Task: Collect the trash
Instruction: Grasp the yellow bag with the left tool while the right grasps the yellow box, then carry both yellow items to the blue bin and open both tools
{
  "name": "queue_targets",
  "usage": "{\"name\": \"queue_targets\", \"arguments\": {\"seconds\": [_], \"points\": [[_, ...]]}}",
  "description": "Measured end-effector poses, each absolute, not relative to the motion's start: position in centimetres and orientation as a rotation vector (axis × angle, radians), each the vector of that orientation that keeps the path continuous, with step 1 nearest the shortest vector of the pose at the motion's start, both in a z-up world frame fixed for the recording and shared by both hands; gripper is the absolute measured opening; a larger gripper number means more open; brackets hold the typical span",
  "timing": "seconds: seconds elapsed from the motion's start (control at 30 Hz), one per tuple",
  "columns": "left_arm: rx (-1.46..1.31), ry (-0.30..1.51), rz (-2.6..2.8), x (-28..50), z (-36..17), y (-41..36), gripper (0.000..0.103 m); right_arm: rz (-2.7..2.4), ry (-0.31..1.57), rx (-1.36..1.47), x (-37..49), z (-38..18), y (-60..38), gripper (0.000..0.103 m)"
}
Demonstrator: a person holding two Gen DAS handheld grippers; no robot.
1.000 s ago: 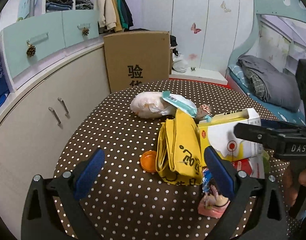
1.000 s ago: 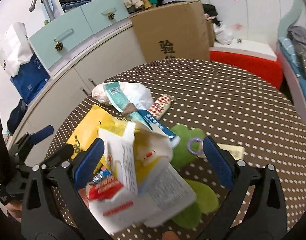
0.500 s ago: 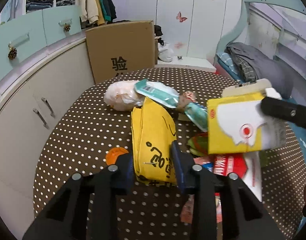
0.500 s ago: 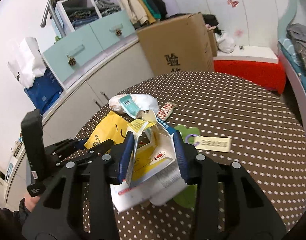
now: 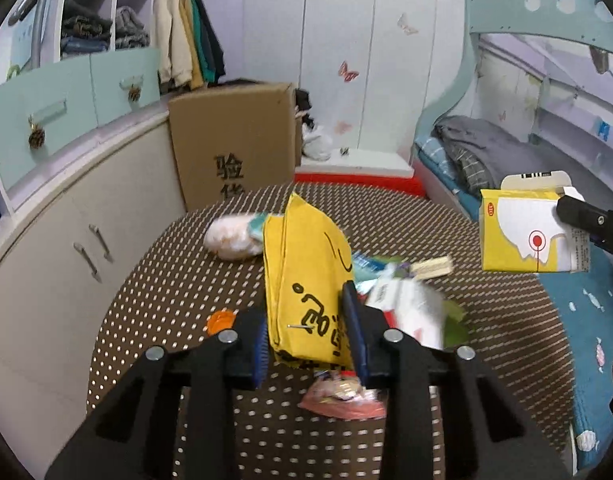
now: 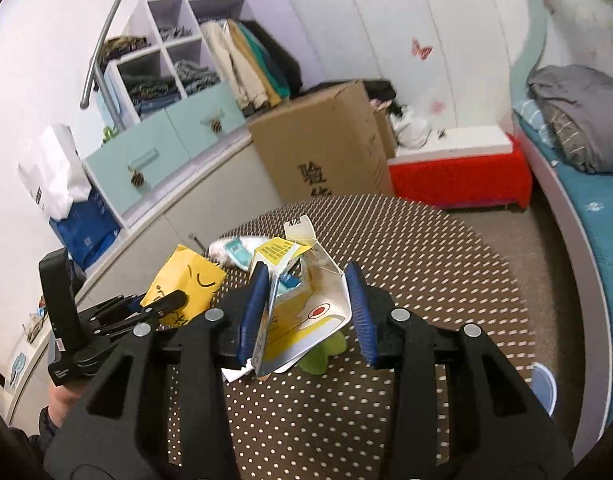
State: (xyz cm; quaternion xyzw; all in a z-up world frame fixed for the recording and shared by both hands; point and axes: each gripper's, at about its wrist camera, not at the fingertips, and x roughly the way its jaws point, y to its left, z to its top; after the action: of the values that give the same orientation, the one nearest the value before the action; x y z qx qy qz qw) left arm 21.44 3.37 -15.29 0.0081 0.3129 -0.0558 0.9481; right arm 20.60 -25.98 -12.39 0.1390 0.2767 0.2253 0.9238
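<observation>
— Bedroom corner, round table in a brown white-dotted cloth [image 5: 154,288], litter heaped at its middle.

— Left gripper [image 5: 308,332] clamped on a folded yellow paper bag with black lettering [image 5: 306,280], tilted up off the cloth; probably raised to serve as the sack for the rest.

— Right gripper [image 6: 306,312] squeezed on a crumpled yellow-and-white carton with a red dot [image 6: 302,312], held well clear of the table, off to the right of the bag.

— Looks lined up for a drop into that bag, though the mouth seems barely parted.

— Left behind on the cloth: white crumpled plastic lump [image 5: 230,240], orange bottle cap [image 5: 221,320], pink snack wrapper [image 5: 338,400] just under the fingers, blurred white packet [image 5: 410,308] over something green.

— Tall brown cardboard box with black characters [image 5: 234,148] beyond the far edge, low red bench [image 6: 458,176] beside it; neither in the way.
</observation>
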Motion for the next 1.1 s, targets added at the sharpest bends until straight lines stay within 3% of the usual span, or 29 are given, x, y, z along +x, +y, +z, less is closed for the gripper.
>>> {"name": "queue_targets", "arguments": {"seconds": [0.53, 1.1], "points": [[0.039, 0.511, -0.359, 19.6, -7.5, -8.9, 0.032, 0.268, 0.383, 0.366, 14.2, -7.4, -37.6, 0.04], [0.093, 0.63, -0.587, 21.9, -10.9, -24.9, 0.032, -0.086, 0.421, 0.495, 11.6, -12.2, -51.0, 0.04]]}}
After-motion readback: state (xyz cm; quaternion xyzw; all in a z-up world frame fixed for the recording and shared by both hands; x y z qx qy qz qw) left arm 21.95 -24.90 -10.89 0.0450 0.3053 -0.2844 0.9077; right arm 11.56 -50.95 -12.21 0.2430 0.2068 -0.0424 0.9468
